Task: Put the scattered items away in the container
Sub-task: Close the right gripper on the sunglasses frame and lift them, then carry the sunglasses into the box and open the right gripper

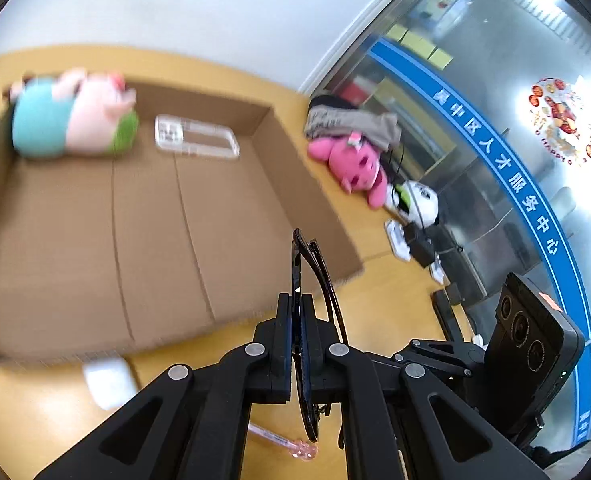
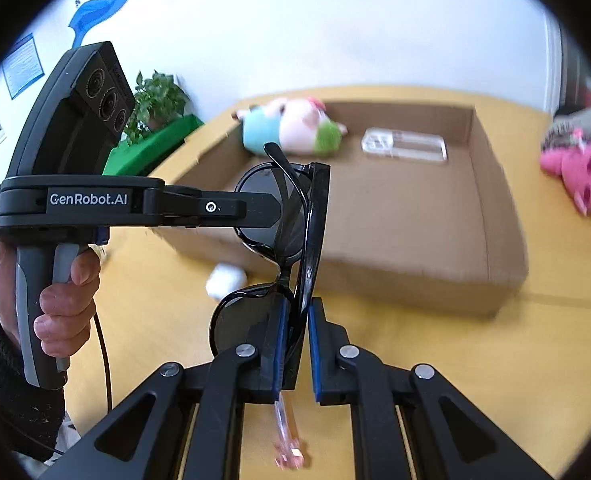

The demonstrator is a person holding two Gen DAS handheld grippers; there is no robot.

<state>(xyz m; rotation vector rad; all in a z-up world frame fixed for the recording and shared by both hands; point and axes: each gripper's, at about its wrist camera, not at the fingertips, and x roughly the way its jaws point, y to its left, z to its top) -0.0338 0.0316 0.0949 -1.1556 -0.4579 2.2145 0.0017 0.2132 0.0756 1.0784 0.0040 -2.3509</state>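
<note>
Black sunglasses are held in the air in front of the open cardboard box. My left gripper is shut on one lens of the sunglasses; it shows from the side in the right wrist view. My right gripper has its blue pads around the other lens, with a narrow gap on the right side. The box holds a pig plush and a clear phone case.
On the yellow table lie a pink pen, a small white object, a pink plush, grey cloth and a black-white toy. A plant stands at the far left.
</note>
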